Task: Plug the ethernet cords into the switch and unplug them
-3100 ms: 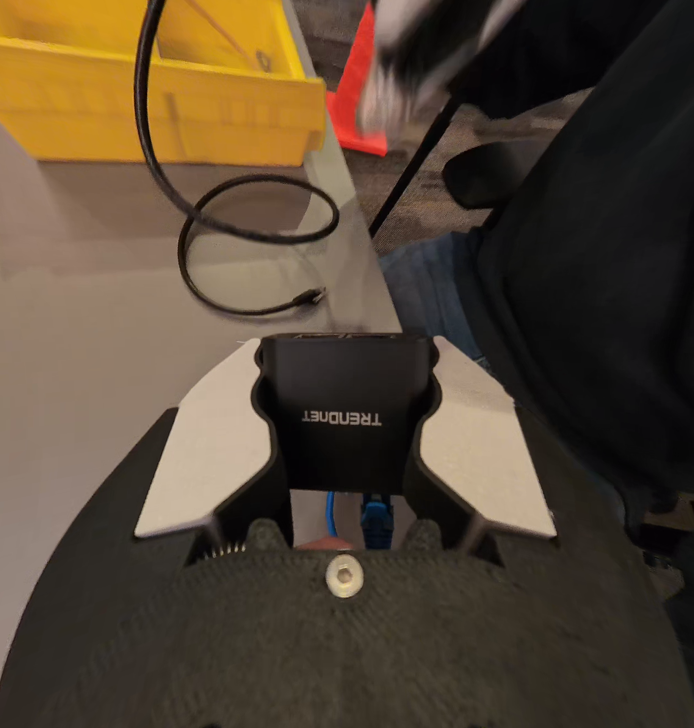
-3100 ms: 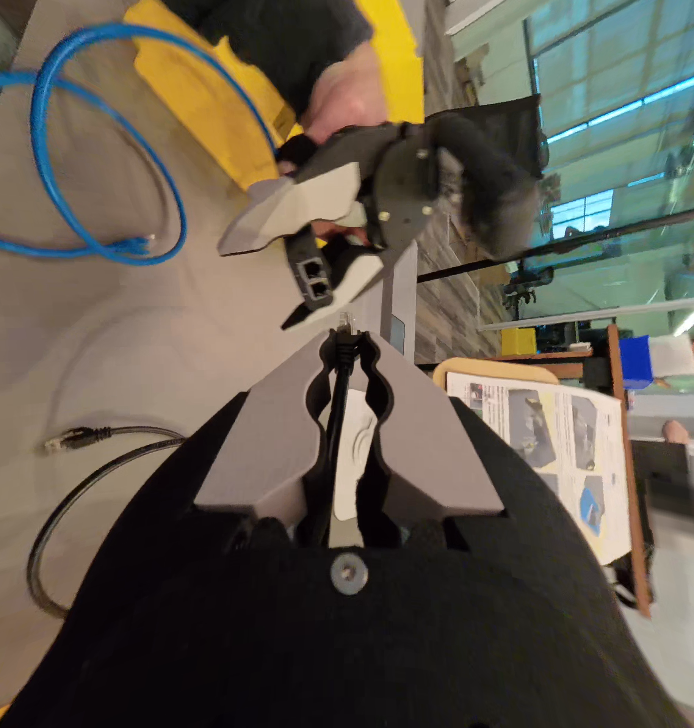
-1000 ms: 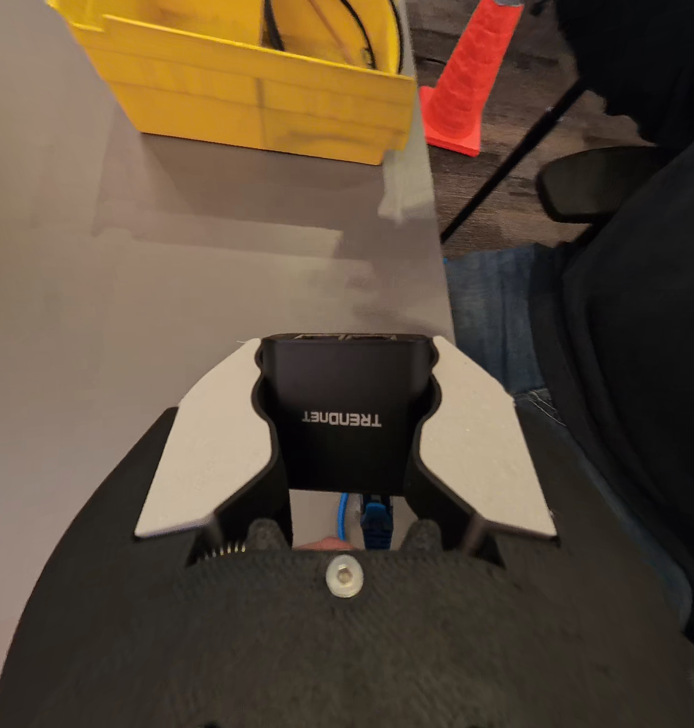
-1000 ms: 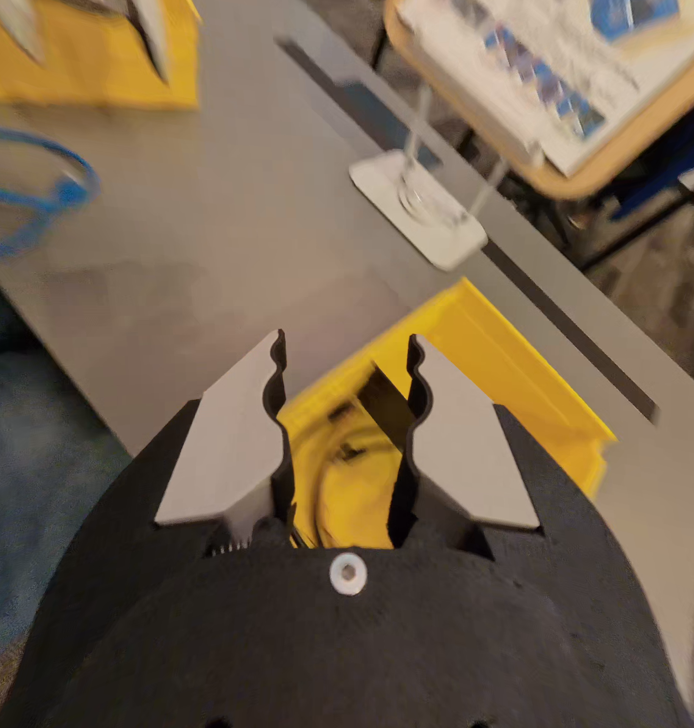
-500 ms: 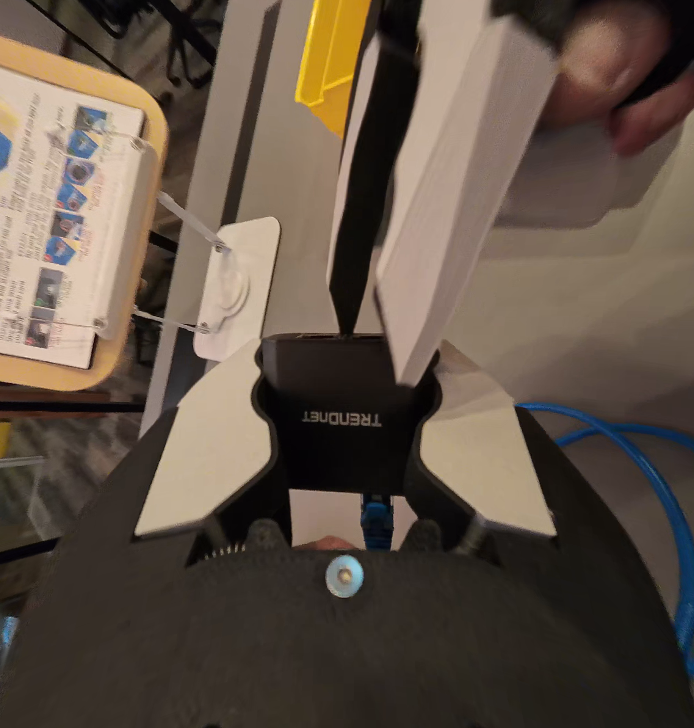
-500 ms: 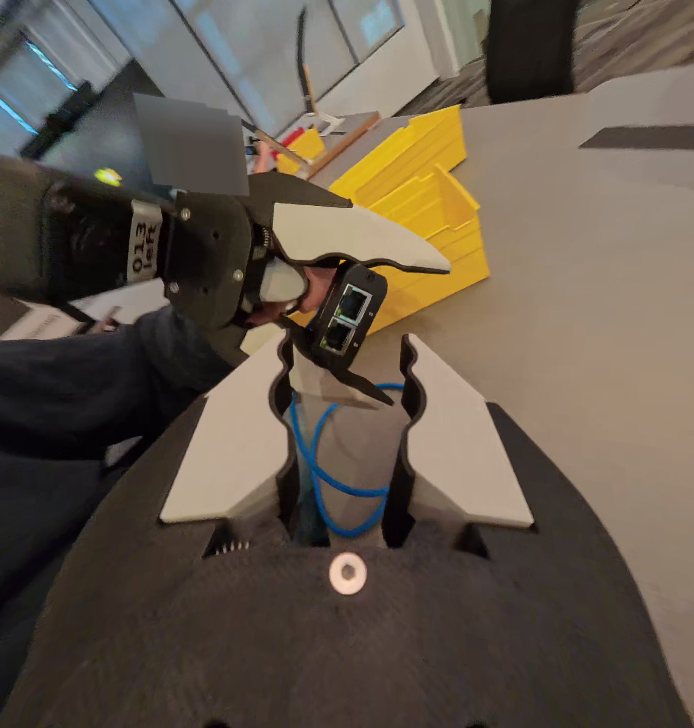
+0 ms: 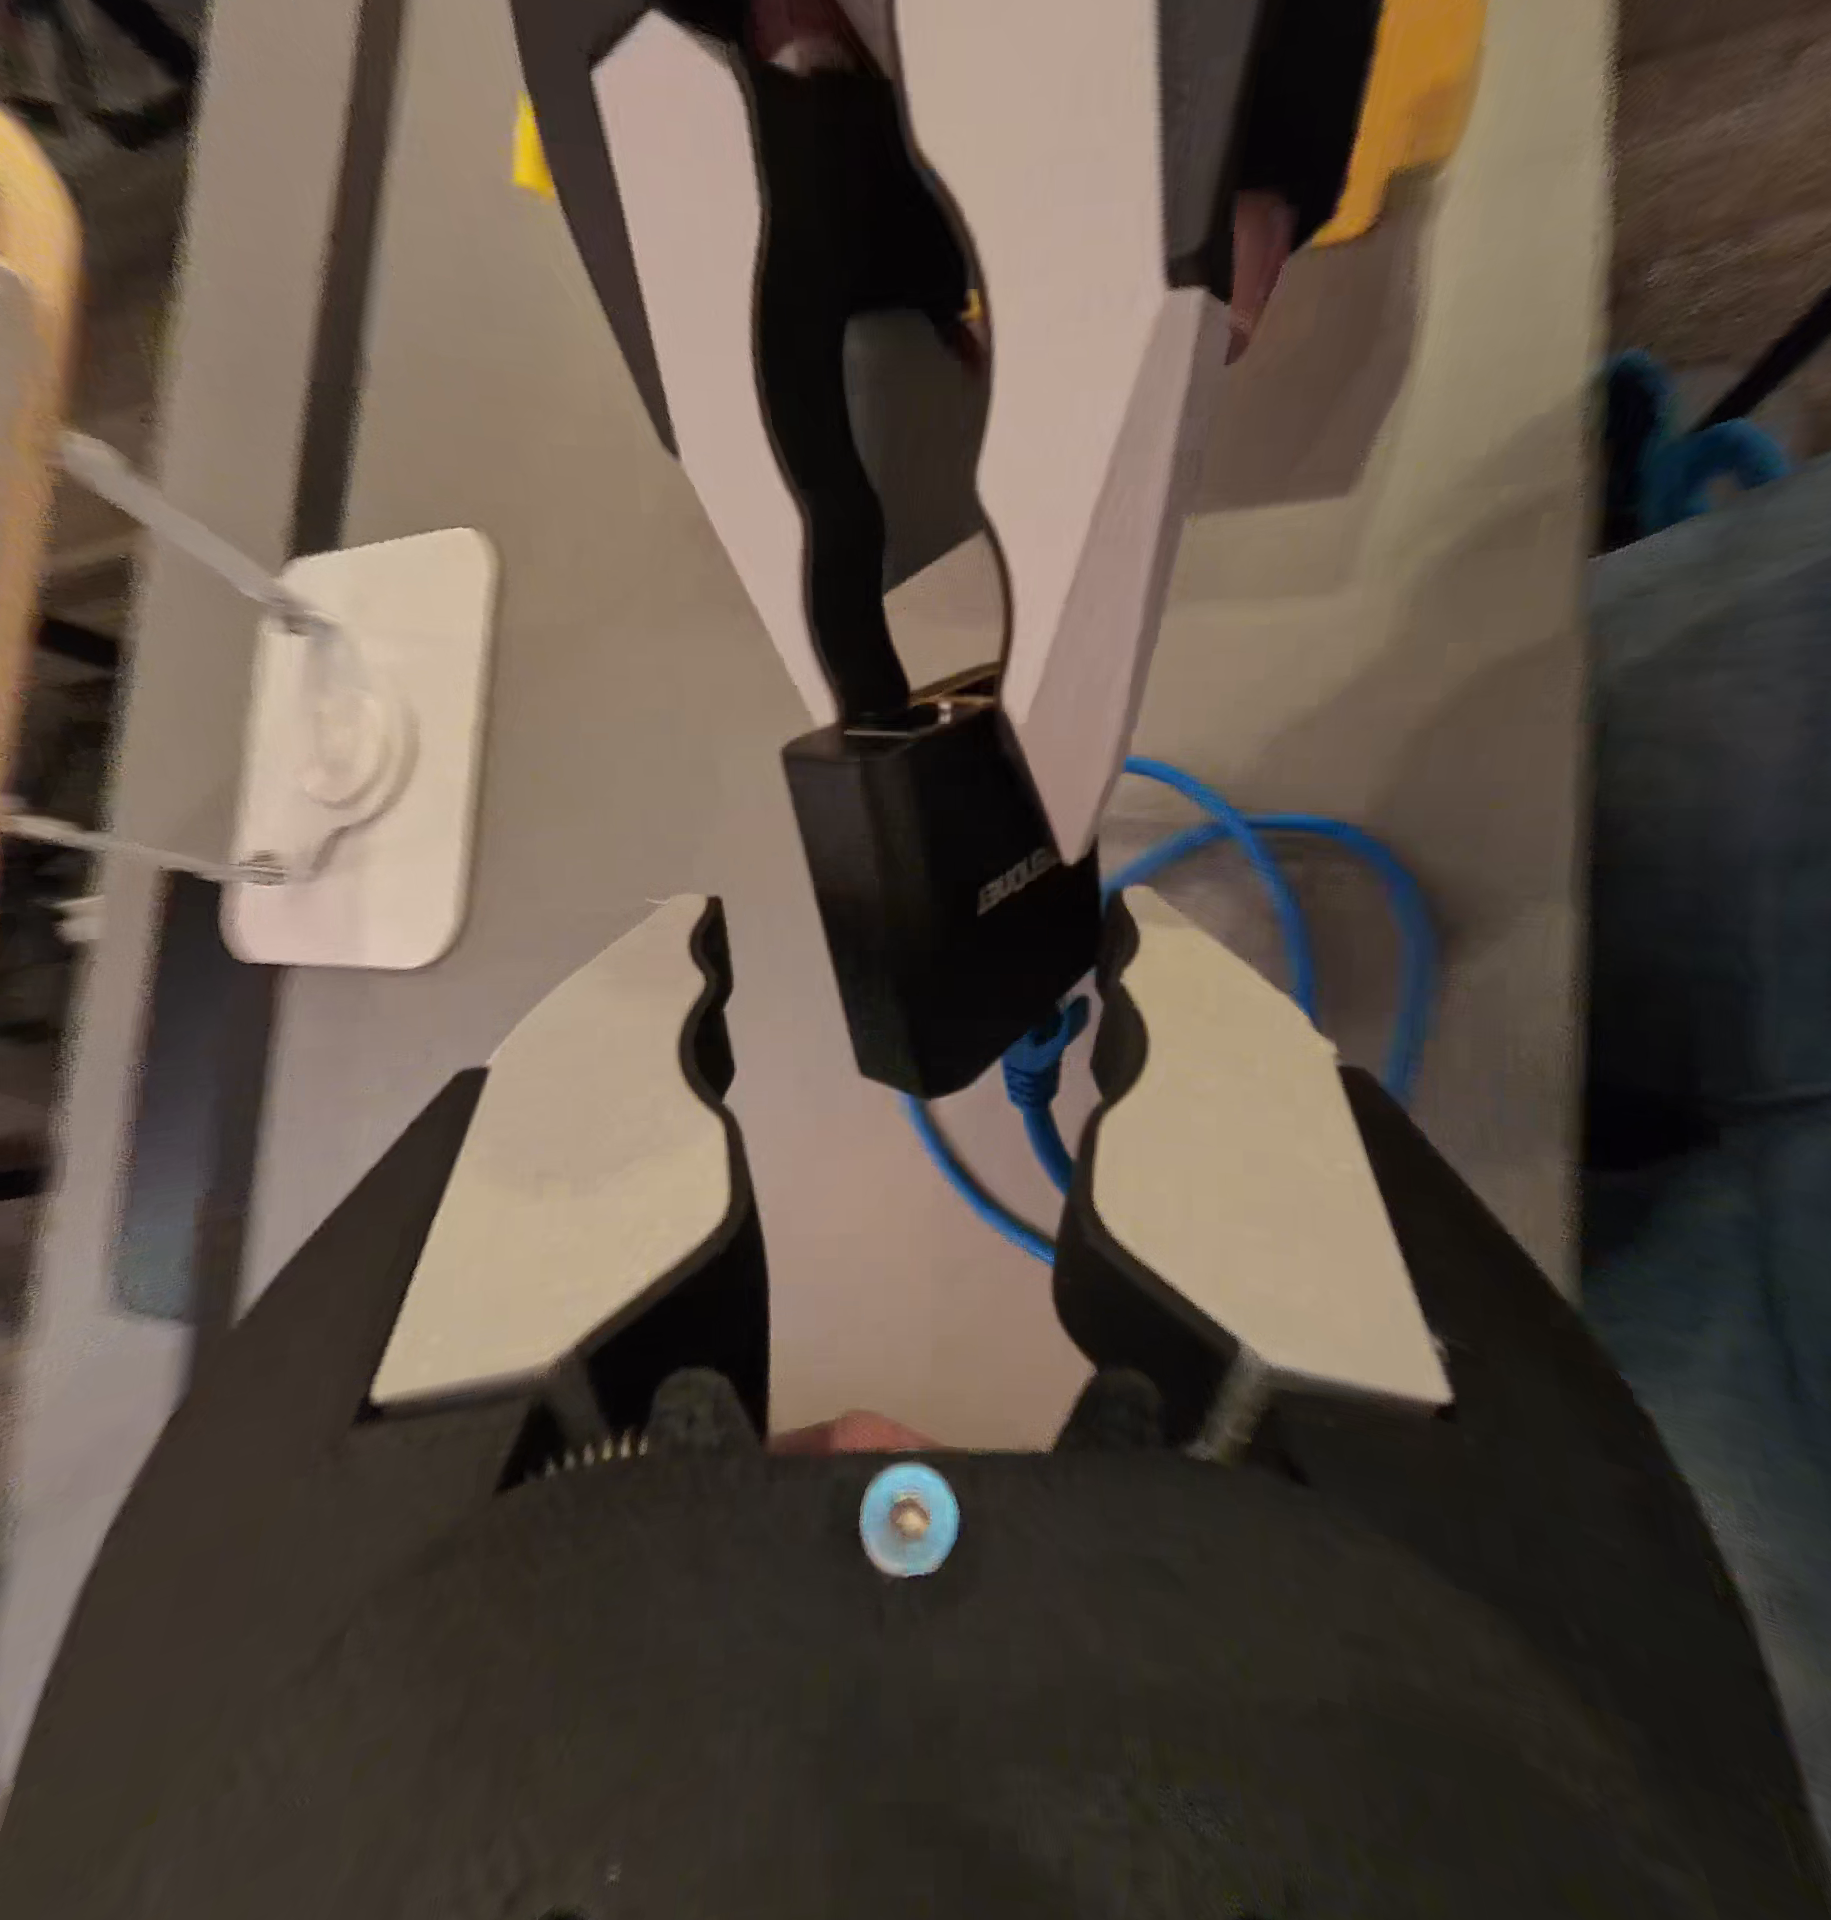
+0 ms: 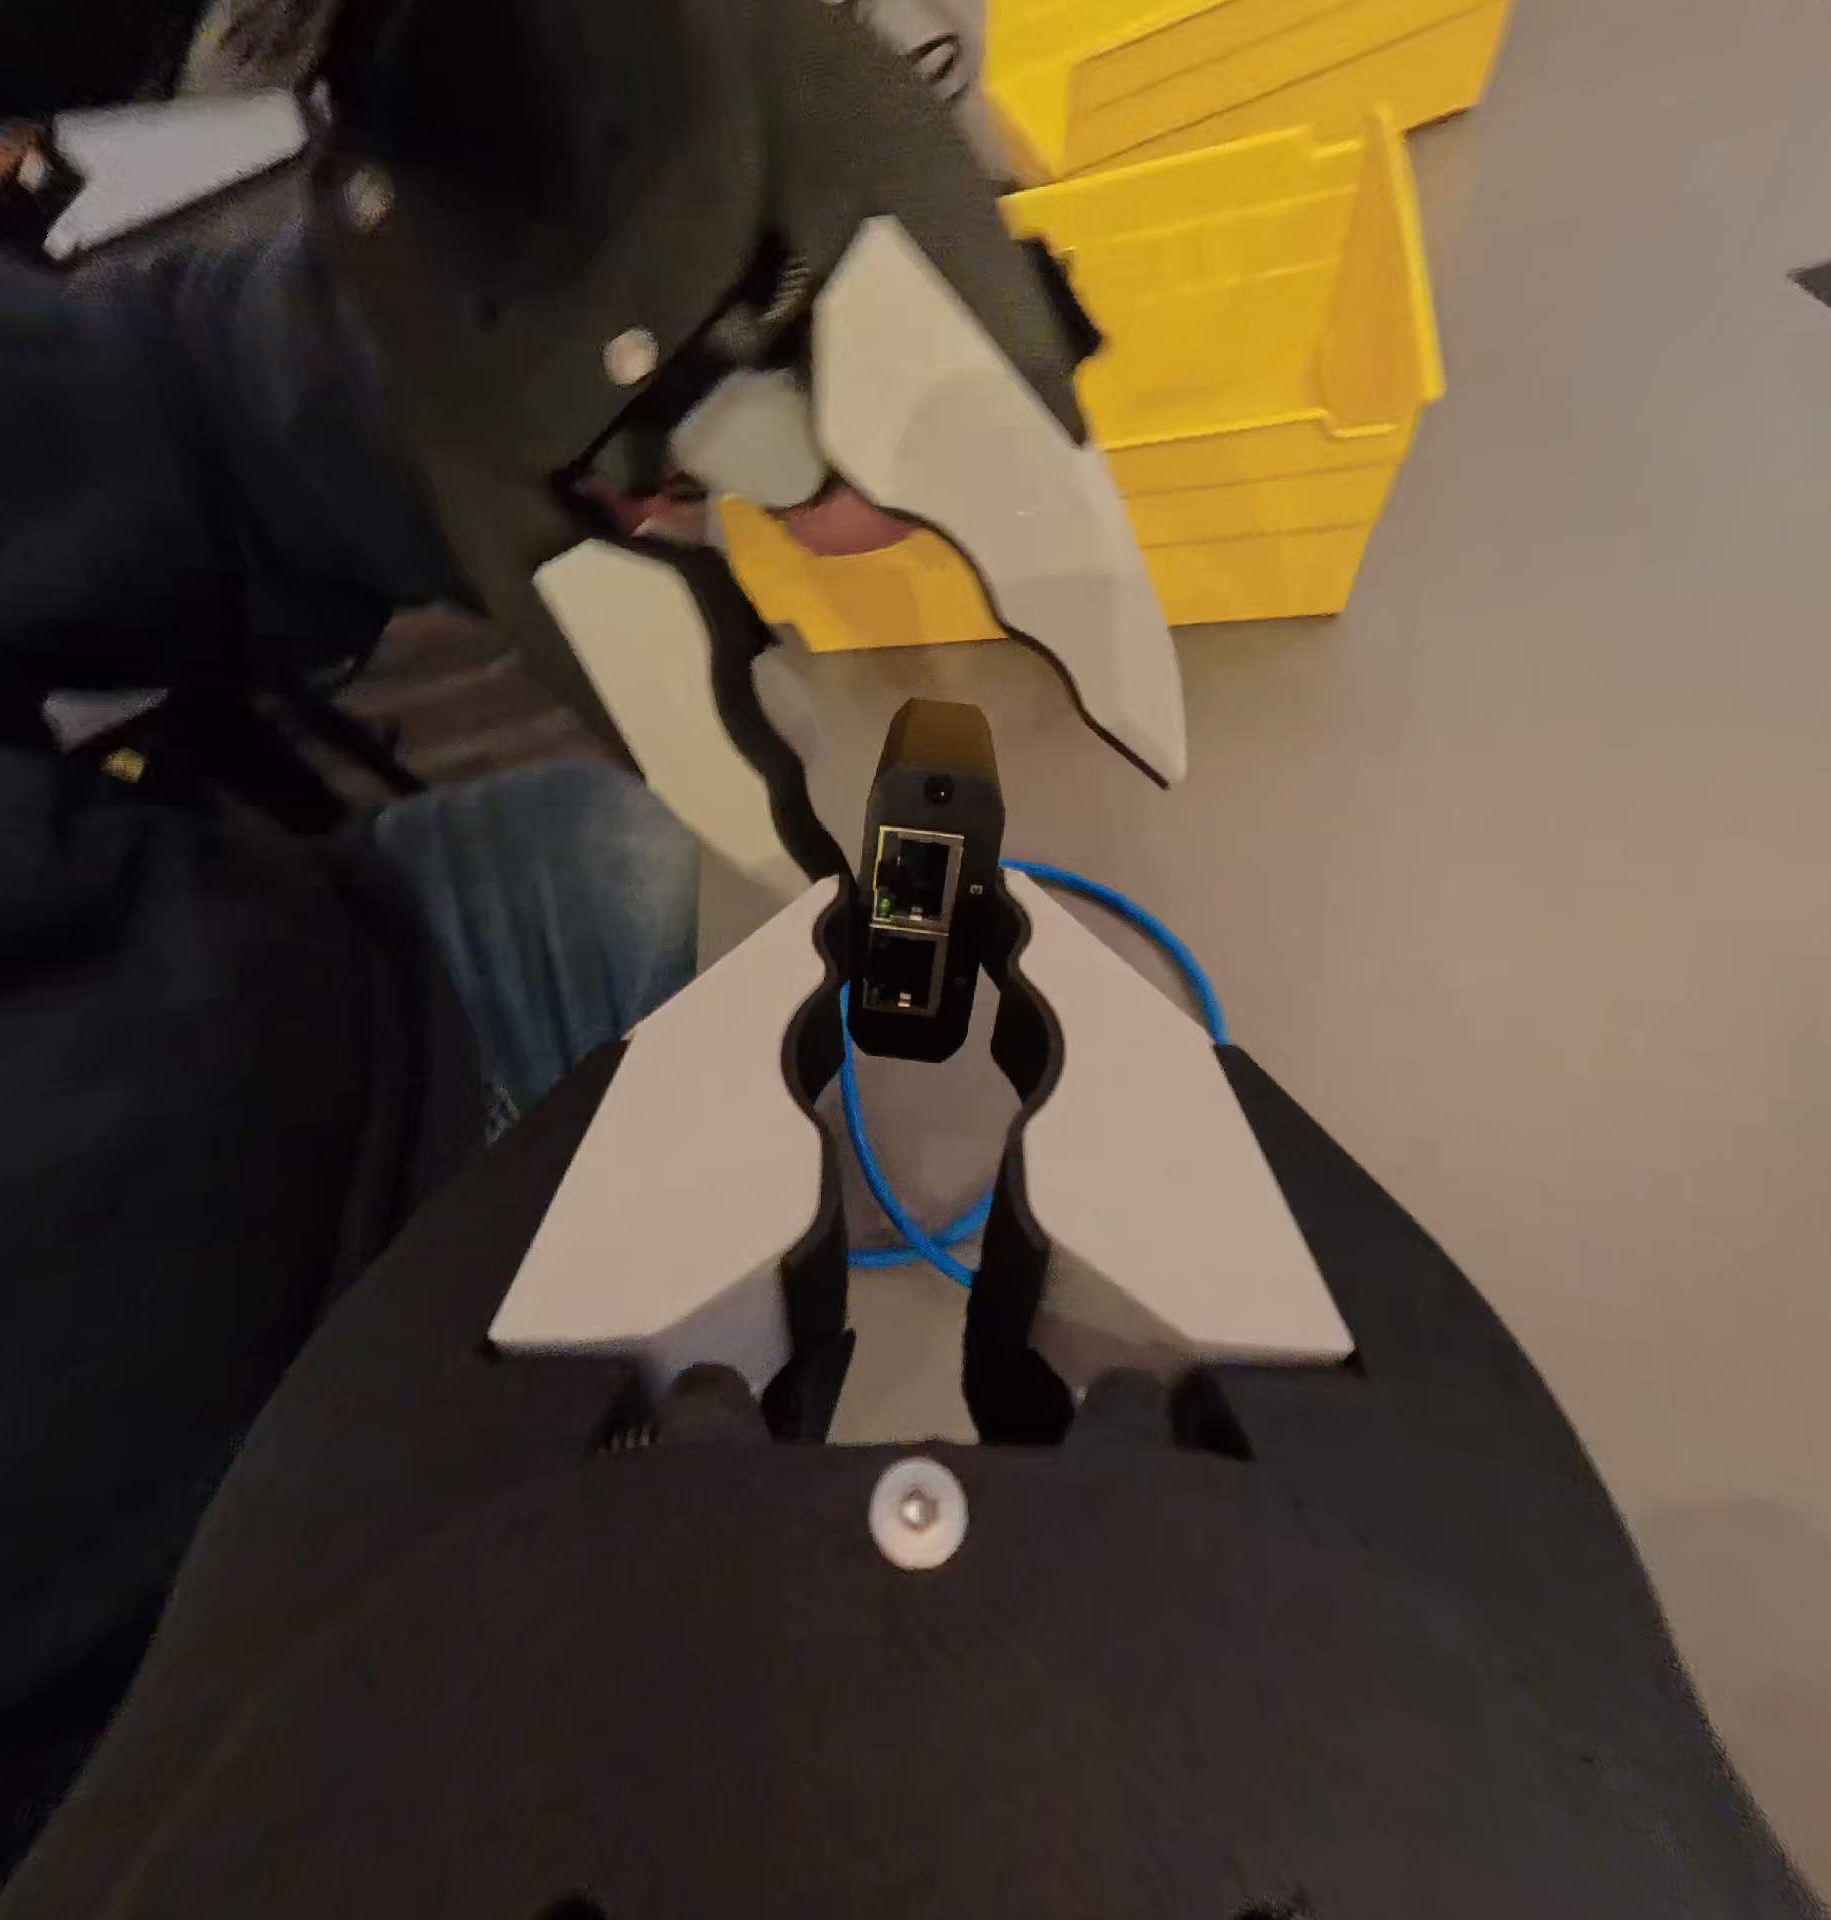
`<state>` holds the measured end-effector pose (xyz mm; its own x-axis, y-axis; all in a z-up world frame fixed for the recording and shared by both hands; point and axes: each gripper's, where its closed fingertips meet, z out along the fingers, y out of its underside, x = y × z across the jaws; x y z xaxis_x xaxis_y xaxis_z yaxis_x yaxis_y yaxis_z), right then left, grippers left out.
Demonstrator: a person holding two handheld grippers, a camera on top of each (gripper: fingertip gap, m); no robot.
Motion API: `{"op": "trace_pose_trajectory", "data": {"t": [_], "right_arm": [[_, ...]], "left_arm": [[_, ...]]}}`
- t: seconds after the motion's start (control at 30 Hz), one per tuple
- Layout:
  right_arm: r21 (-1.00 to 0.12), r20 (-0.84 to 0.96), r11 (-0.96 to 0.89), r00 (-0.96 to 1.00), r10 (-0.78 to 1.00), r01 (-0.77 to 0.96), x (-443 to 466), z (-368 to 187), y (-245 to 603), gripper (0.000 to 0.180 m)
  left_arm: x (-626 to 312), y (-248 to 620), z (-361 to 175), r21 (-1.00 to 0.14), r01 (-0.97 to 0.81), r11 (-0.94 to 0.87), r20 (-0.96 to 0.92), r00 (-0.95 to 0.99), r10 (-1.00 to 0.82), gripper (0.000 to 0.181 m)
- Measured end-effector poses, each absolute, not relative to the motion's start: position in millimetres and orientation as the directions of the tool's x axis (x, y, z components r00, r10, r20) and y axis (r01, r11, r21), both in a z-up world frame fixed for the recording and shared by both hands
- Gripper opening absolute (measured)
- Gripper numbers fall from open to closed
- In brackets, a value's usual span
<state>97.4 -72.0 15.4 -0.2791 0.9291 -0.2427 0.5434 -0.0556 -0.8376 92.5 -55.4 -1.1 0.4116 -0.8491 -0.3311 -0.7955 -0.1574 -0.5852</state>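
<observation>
The black switch [image 7: 911, 831] hangs tilted above the grey table. My right gripper [image 7: 952, 779] comes in from the far side and is shut on its far end. In the right wrist view the right gripper [image 8: 921, 883] pinches the switch [image 8: 916, 977] at its tips, with two empty ports facing the camera. My left gripper [image 7: 913, 909] is open, its fingers spread on either side of the switch's near end. It shows open beyond the switch in the right wrist view [image 8: 973, 810]. A blue ethernet cord [image 7: 1399, 935] is plugged into the switch's near end and loops on the table [image 8: 859, 1143].
Yellow bins [image 8: 1254, 468] stand on the grey table [image 8: 1513, 935] beyond the grippers. A white stand base [image 7: 360, 748] sits at the table's left in the left wrist view. A person's jeans-clad legs [image 7: 1721, 935] are by the table edge. Left and right tips are no more than a few centimetres apart.
The right gripper has closed on the port end of the switch. The left gripper, which held the switch, has opened and let it go. The switch now tilts.
</observation>
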Motion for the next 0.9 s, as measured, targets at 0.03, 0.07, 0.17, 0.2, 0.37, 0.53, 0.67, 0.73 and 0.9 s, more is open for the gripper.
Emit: {"op": "trace_pose_trajectory", "data": {"t": [0.03, 0.07, 0.17, 0.2, 0.37, 0.53, 0.67, 0.73, 0.9], "right_arm": [[-0.829, -0.22, -0.006, -0.317, 0.923, 0.559, 99, 17, -75, 0.023], [-0.809, -0.192, 0.05, -0.344, 0.919, 0.585, 102, 17, -76, 0.023], [-0.759, -0.084, 0.215, -0.421, 0.903, 0.614, 105, 19, -80, 0.023], [-0.746, -0.051, 0.244, -0.418, 0.907, 0.62, 104, 21, -77, 0.023], [-0.848, 0.08, 0.212, -0.279, 0.957, 0.486, 99, 55, -52, 0.029], [-0.904, 0.029, 0.047, -0.048, 0.998, 0.425, 108, 46, -40, 0.047], [-0.903, -0.016, -0.031, 0.037, 0.999, 0.429, 90, 6, -55, 0.054], [-0.917, -0.028, -0.052, 0.067, 0.997, 0.395, 80, 1, -57, 0.048], [-0.92, 0.004, -0.014, 0.044, 0.999, 0.392, 79, 3, -54, 0.011]], "left_arm": [[97, -63, 0, -0.613, -0.77, -0.176, -0.246, 0.398, -0.884, 0.061], [102, -70, 1, -0.635, -0.748, -0.192, -0.166, 0.375, -0.912, 0.052], [109, -75, 5, -0.68, -0.698, -0.224, -0.066, 0.363, -0.929, 0.028], [108, -72, 6, -0.695, -0.678, -0.239, -0.057, 0.384, -0.922, 0.026], [96, -53, 24, -0.831, -0.454, -0.322, 0.026, 0.547, -0.837, 0.025], [85, -38, 39, -0.913, -0.093, -0.398, 0.238, 0.673, -0.701, 0.025], [85, -32, 49, -0.901, 0.141, -0.41, 0.395, 0.657, -0.642, 0.025], [90, -32, 51, -0.89, 0.198, -0.41, 0.434, 0.643, -0.631, 0.024], [94, -38, 54, -0.903, 0.193, -0.384, 0.414, 0.634, -0.654, 0.025]]}}
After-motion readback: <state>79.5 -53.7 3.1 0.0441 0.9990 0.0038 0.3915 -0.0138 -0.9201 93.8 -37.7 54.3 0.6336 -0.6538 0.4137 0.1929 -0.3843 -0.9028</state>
